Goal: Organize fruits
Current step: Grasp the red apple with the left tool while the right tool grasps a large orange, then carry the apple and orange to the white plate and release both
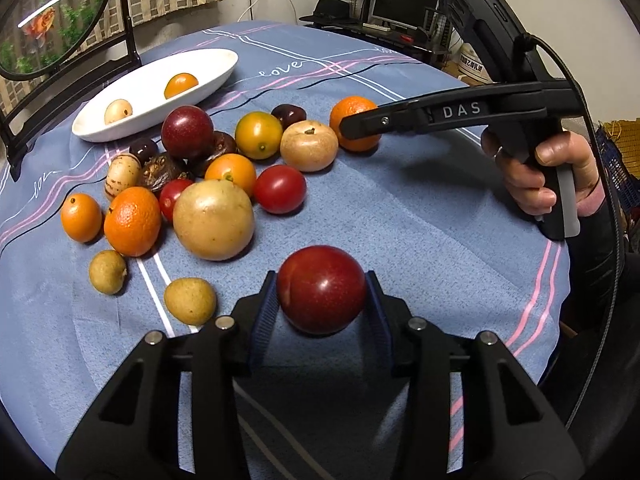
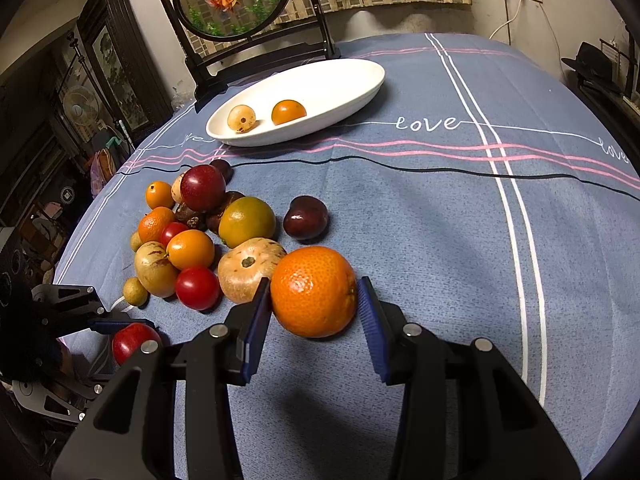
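Here, from the left wrist, the left gripper point(image 1: 322, 300) pinches a red plum point(image 1: 322, 289) near the table's point(image 1: 400, 220) front edge, apparently bound for the white dish point(image 1: 120, 128) at the far edge. From the right wrist, the right gripper point(image 2: 314, 308) clamps an orange point(image 2: 313, 291) beside the fruit pile point(image 2: 200, 236).

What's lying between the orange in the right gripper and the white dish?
In the right wrist view, one dark red fruit sits between the orange and the white dish; beyond it, only bare tablecloth.
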`<state>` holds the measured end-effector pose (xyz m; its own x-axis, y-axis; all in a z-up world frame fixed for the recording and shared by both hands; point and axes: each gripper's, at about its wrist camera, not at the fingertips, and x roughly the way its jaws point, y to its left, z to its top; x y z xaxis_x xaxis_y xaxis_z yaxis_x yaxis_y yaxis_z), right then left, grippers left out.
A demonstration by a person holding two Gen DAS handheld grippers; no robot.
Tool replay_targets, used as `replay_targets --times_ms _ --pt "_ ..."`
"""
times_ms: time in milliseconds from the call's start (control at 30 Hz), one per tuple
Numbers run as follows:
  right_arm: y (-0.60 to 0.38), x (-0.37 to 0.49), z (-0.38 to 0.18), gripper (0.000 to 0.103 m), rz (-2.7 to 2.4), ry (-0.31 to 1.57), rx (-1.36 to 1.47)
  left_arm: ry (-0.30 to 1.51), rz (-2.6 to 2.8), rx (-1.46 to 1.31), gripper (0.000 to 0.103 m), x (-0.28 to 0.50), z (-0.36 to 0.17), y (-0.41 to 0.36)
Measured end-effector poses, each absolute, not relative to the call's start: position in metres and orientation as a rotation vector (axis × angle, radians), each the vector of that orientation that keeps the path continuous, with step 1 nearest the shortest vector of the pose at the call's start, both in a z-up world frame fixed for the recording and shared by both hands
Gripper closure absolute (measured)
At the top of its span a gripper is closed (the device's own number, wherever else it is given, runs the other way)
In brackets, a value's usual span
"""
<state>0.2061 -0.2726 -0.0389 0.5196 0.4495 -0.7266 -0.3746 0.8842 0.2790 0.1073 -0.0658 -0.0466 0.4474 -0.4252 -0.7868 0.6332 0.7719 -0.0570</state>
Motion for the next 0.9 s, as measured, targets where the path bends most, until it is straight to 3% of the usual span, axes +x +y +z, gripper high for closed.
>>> replay_targets --times_ms 433,567,733,900 --pt "-0.279 0.203 -0.037 0.059 0.544 0.885 0.154 0.888 -0.664 0.163 0.06 0.114 -0.042 -0.052" --pt "-0.268 0.198 -0.014 0.059 0.597 0.836 0.113 0.869 -0.66 0.117 0.06 0.122 -0.023 -0.037" --pt "-0.249 0.222 0.031 0.059 0.59 0.714 0.059 0.827 -0.586 0.037 0.06 0.166 0.023 -0.009" --pt "-0.22 0.291 0.041 0.059 0.511 0.668 0.003 0.806 -0.393 -0.044 0.06 0.261 0.054 0.015"
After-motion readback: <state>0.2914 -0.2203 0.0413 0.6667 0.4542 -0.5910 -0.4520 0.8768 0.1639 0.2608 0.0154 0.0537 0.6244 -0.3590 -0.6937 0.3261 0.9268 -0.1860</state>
